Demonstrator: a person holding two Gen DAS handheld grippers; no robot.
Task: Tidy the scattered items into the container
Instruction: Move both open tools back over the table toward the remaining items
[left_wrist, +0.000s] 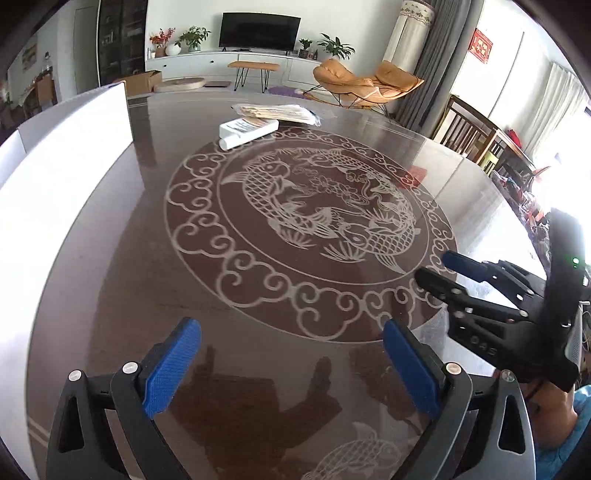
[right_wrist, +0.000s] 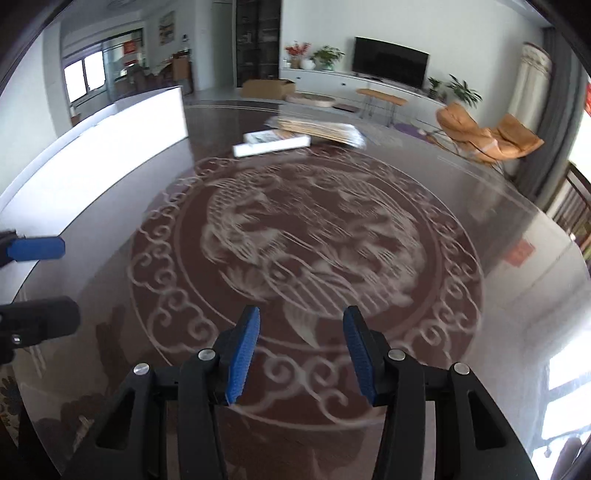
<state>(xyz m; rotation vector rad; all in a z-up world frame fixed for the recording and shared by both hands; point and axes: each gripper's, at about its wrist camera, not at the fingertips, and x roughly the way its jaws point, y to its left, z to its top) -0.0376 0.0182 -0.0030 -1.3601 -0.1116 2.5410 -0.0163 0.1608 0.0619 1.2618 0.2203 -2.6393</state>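
Reaching out for the last scattered items, both hand-held grippers empty.

The white box (left_wrist: 248, 133) and the clear packet of wooden sticks (left_wrist: 275, 112) lie touching at the counter's (left_wrist: 110, 258) far side, right of the white container (left_wrist: 62, 155). My left hand-held gripper (left_wrist: 291, 369) gapes wide, my right hand-held gripper (right_wrist: 301, 354) about half open; next I judge a long reach forward to grasp one.

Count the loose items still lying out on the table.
2: a white box at the far side, and a clear packet of sticks just behind, touching it. The white container's inside is hidden.
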